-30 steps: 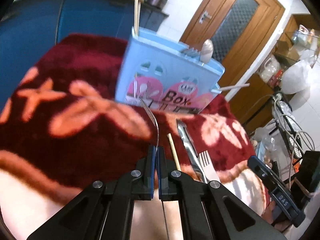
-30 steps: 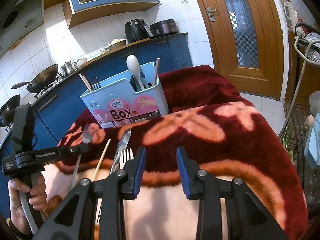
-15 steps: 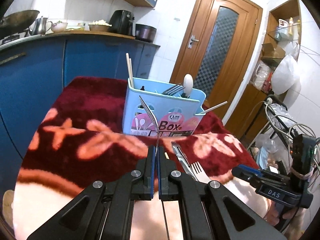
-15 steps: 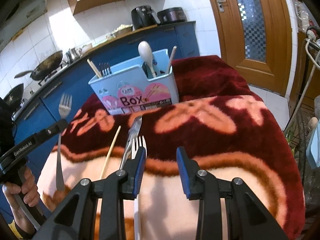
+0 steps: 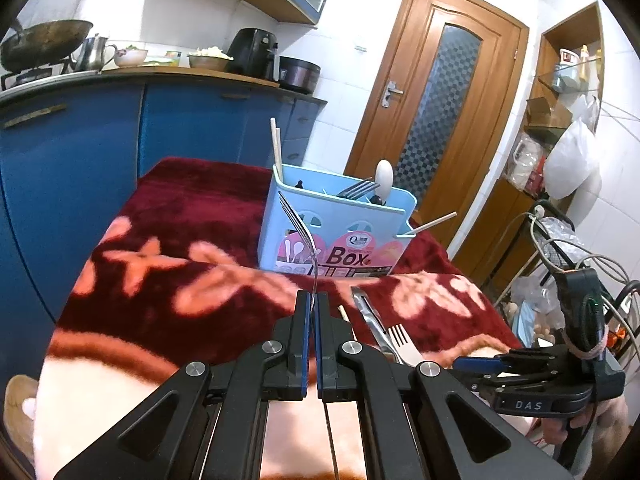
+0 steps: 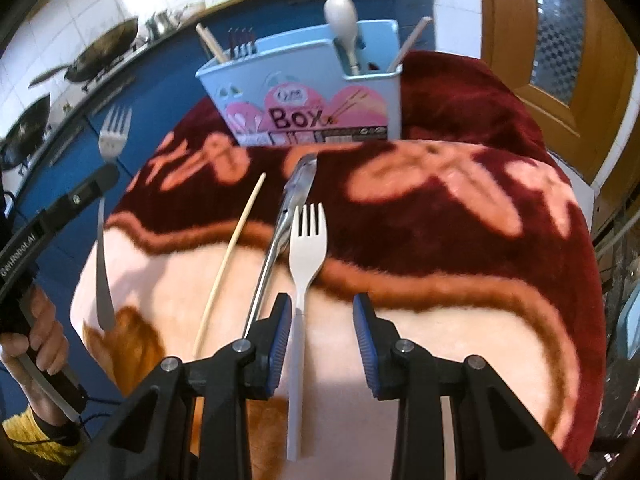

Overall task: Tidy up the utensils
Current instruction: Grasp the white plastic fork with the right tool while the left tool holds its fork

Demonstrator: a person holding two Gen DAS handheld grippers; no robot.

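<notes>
1. Left gripper (image 5: 312, 304): fingers pressed together on the handle of a metal fork (image 5: 298, 222), tines up and clear of the blanket (image 5: 168, 216), in front of the blue utensil box (image 5: 340, 236).
2. Left view only: the fork is edge-on, a thin curved line. Right view gives it face-on (image 6: 114, 128), four tines, handle running down past the left gripper's fingers (image 6: 94, 186).
3. Right gripper (image 6: 322, 334): fingers spread, nothing pinched. A white plastic fork (image 6: 306, 248) lies on the blanket between them, handle just beside the left-side finger; contact can't be told.
4. Right view only: a single chopstick (image 6: 230, 256) and metal tongs (image 6: 288, 216) lie left of the white fork, tongs just beside its tines. In the left view the left gripper's fingers mostly hide them.
5. Box contents: chopsticks (image 5: 276, 148) at one end, dark fork tines (image 6: 241, 42), white spoon (image 6: 342, 18), another stick leaning out of the other end. It stands at the far side of the blanket.
6. Left view only: right gripper seen from the side, at lower right. Right view only: a hand (image 6: 42, 334) on the left gripper's grip, yellow sleeve below.
</notes>
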